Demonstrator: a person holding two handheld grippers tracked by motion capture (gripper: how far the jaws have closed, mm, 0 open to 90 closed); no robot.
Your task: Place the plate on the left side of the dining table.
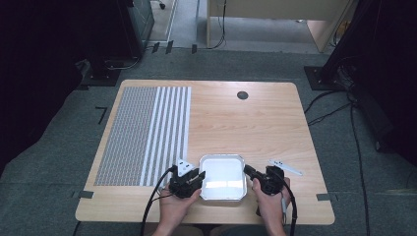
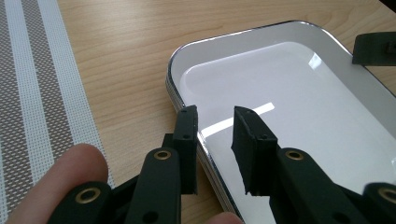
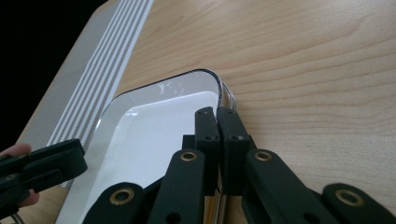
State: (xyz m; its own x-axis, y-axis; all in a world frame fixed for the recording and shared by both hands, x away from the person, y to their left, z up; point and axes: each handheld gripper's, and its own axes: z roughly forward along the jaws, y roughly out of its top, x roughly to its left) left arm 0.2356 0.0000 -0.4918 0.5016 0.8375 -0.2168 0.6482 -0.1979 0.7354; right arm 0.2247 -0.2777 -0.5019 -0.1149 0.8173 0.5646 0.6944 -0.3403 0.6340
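Lying near the front edge of the table [image 1: 236, 123], a white tray [image 1: 222, 177] with nothing in it was seen in the high view between the left gripper [image 1: 196, 176] and the right gripper [image 1: 248, 171]. In the left gripper view, the tray's rim [image 2: 205, 144] was straddled by parted jaws, not pinched. In the right gripper view, the rim [image 3: 223, 95] was clamped between closed jaws.
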